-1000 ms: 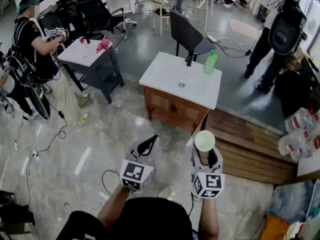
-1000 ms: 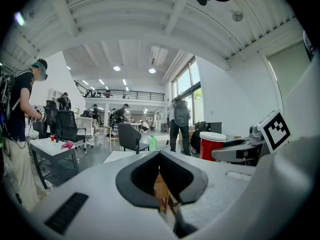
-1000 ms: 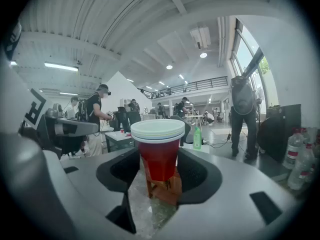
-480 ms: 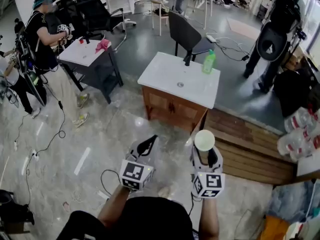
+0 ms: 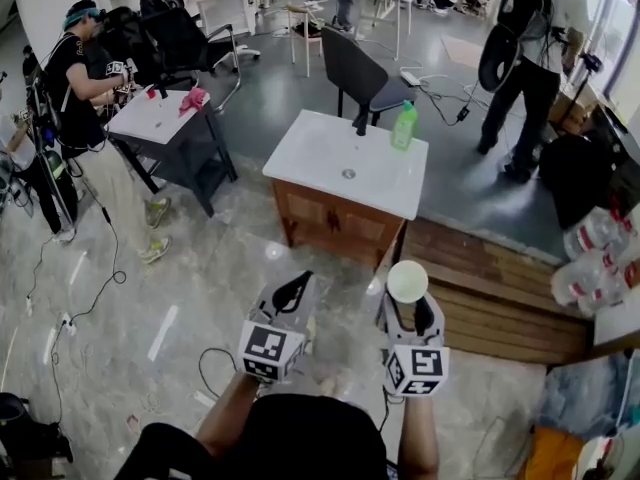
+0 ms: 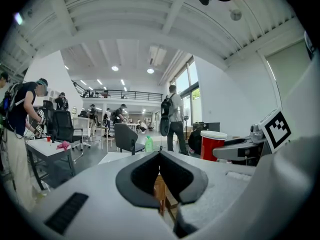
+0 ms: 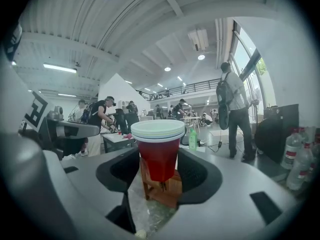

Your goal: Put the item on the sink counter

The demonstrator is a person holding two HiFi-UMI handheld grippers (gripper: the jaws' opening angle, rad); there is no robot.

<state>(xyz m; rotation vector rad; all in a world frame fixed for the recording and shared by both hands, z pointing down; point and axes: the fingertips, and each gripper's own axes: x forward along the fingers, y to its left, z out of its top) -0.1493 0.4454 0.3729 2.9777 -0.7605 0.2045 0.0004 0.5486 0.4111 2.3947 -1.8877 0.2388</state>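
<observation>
Calling this the carry leg of the job: the item is picked up but nowhere near its spot yet. On my left, the left gripper hangs idle, jaws pressed together with nothing between them. Ahead and centre, well apart from both grippers across open floor, stands the sink counter, a white top on a wooden cabinet, with a black faucet and a green bottle along its far edge. Over on my right, the right gripper has its jaws spread wide and clamped on a red cup, upright, white rim on top, gripped low on its body and held in the air above the floor. By my read, the next move is to walk the cup up to the counter, keep it level, then set it on a bare patch of the white top clear of the basin, faucet and bottle before letting the jaws go.
</observation>
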